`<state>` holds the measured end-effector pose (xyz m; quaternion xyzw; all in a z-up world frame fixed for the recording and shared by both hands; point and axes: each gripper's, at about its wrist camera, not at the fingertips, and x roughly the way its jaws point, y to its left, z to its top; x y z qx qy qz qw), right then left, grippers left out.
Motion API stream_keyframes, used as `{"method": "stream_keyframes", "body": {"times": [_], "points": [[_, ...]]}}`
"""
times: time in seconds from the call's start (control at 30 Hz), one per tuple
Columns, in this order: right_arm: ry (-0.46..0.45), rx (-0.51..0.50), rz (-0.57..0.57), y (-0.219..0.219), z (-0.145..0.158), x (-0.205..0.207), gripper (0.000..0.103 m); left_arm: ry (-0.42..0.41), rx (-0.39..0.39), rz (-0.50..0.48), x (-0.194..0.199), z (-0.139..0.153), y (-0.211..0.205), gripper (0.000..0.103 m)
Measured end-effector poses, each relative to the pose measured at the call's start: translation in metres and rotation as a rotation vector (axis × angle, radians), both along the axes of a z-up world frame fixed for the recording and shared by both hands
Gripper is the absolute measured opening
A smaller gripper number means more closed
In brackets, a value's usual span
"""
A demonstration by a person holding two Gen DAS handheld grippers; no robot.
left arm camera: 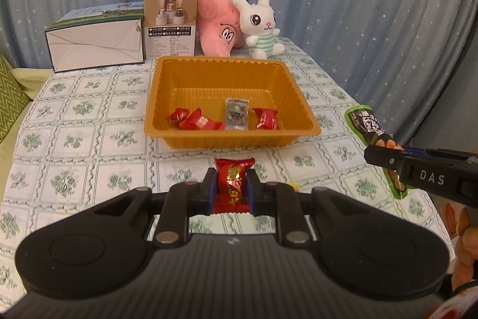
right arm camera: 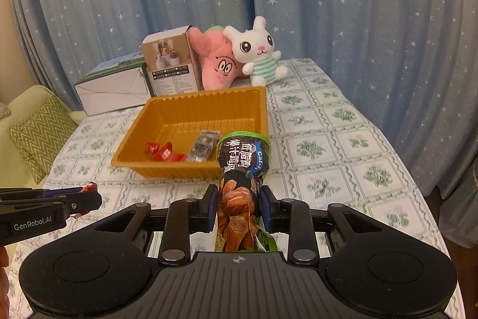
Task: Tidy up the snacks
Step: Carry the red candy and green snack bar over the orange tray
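Observation:
My left gripper is shut on a red wrapped candy, held above the tablecloth just in front of the orange tray. In the tray lie red candies and a small clear packet. My right gripper is shut on a tall green and black snack pouch, raised near the tray's right front corner. The left wrist view shows that pouch and the right gripper at the right. In the right wrist view, the left gripper with its red candy is at the left.
Behind the tray stand a white carton, a printed product box, a pink plush and a white rabbit plush. Blue starred curtains hang behind the table. A green patterned cushion lies off the table's left edge. A hand shows at the right.

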<state>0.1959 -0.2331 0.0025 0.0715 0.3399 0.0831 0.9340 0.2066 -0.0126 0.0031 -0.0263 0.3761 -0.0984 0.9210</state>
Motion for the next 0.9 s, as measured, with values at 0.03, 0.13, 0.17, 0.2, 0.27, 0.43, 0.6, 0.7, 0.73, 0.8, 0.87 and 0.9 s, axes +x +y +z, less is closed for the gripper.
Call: {"method": "stream_keyframes", "body": {"times": [0.03,0.13,0.17,0.2,0.27,0.43,0.6,0.7,0.73,0.8,0.87,0.9], "points": [[-0.001,-0.001,0.002,0.000,0.001,0.005,0.030,-0.001,0.000,-0.001,0.004,0.001,0.000,0.018],[-0.004,0.002,0.007,0.000,0.003,0.019,0.030,-0.006,0.004,-0.006,0.018,0.003,0.001,0.018],[-0.004,0.007,0.009,0.000,0.003,0.023,0.030,-0.008,0.005,-0.008,0.023,0.004,0.001,0.018],[-0.004,0.012,0.012,0.000,0.004,0.028,0.030,-0.009,0.004,-0.010,0.028,0.005,0.002,0.018],[-0.004,0.017,0.019,0.001,0.006,0.039,0.030,-0.014,0.005,-0.014,0.039,0.007,0.003,0.018],[0.005,0.015,0.041,0.008,0.009,0.070,0.030,-0.015,-0.005,-0.024,0.069,0.010,0.006,0.018],[0.016,0.016,0.059,0.013,0.010,0.103,0.030,-0.018,0.012,-0.031,0.098,0.012,0.009,0.018],[0.025,0.012,0.070,0.018,0.008,0.121,0.030,-0.014,0.017,-0.032,0.115,0.010,0.011,0.018],[0.031,0.012,0.074,0.020,0.007,0.127,0.030,-0.012,0.015,-0.030,0.120,0.008,0.013,0.018],[0.039,0.010,0.080,0.022,0.005,0.137,0.030,-0.006,0.017,-0.027,0.130,0.006,0.015,0.018],[0.045,0.009,0.086,0.026,0.001,0.147,0.030,-0.003,0.024,-0.026,0.138,0.002,0.016,0.018],[0.050,0.012,0.089,0.027,-0.001,0.151,0.030,0.000,0.026,-0.026,0.143,0.001,0.017,0.018]]}}
